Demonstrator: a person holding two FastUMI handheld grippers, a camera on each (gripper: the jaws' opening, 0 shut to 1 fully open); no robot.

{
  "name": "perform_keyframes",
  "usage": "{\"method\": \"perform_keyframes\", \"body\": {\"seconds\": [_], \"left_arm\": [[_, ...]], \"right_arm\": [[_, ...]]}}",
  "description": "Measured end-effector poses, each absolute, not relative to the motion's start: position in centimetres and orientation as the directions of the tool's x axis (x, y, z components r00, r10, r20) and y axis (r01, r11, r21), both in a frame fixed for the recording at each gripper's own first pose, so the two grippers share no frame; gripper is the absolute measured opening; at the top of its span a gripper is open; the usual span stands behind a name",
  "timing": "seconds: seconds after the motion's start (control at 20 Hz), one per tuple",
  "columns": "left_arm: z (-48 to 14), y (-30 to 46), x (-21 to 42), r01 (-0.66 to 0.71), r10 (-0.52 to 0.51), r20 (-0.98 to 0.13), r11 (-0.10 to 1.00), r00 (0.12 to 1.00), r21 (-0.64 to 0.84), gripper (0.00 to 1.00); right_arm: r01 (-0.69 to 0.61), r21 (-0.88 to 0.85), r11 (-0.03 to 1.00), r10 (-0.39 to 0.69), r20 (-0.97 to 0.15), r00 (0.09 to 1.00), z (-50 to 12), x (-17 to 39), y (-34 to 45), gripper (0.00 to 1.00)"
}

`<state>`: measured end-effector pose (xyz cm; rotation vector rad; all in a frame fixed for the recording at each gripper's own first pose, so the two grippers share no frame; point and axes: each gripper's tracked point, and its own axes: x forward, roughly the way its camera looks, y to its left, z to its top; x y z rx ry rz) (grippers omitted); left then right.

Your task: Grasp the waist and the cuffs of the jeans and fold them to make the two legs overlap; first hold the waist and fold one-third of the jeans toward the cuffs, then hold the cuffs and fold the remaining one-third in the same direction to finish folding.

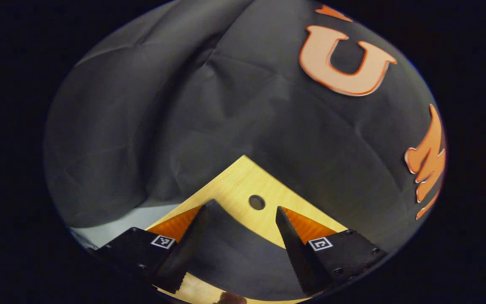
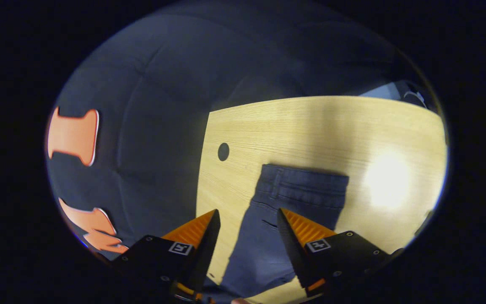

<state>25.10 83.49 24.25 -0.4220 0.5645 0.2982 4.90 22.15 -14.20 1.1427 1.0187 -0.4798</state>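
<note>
Both views dim, with fisheye bending at edges. Right gripper view: bright glare patch on the table. Booth wall dark, creases faintly lit. Focus acceptable.

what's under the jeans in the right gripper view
The jeans lie flat on the wooden table, waist end away from the right gripper. Whatever lies beneath the denim is covered.

Bare desk open beyond and to the right of the jeans, black booth cloth walling the far and left edges, small round hole near the corner
</note>
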Motion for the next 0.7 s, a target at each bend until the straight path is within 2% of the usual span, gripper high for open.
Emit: {"method": "perform_keyframes", "body": {"seconds": [0.05,0.15,0.45,0.6,0.7], "left_arm": [[26.1,82.7,24.3,-0.358,0.165,-0.533,0.891,0.83,-0.281,0.98],[29.5,80.5,22.9,-0.303,0.176,-0.459,0.927,0.871,-0.22,0.98],[36.7,75.2,17.5,-0.215,0.176,-0.279,0.97,0.944,-0.114,0.98],[40.2,71.9,14.7,-0.198,0.188,-0.181,0.979,0.965,-0.041,0.98],[41.5,69.8,13.3,-0.189,0.183,-0.148,0.982,0.972,-0.028,0.97]], "right_arm": [[0.752,0.495,0.436,0.152,-0.864,0.481,-14.4,4.0,21.9,0.9],[0.729,0.444,0.521,0.117,-0.883,0.454,-14.8,2.3,21.5,0.95],[0.664,0.283,0.692,0.044,-0.935,0.352,-17.1,-1.7,21.1,0.97],[0.638,0.261,0.725,0.042,-0.94,0.338,-18.1,-1.8,21.4,0.98],[0.641,0.219,0.736,-0.001,-0.946,0.324,-19.4,-1.5,20.8,0.98]]}}
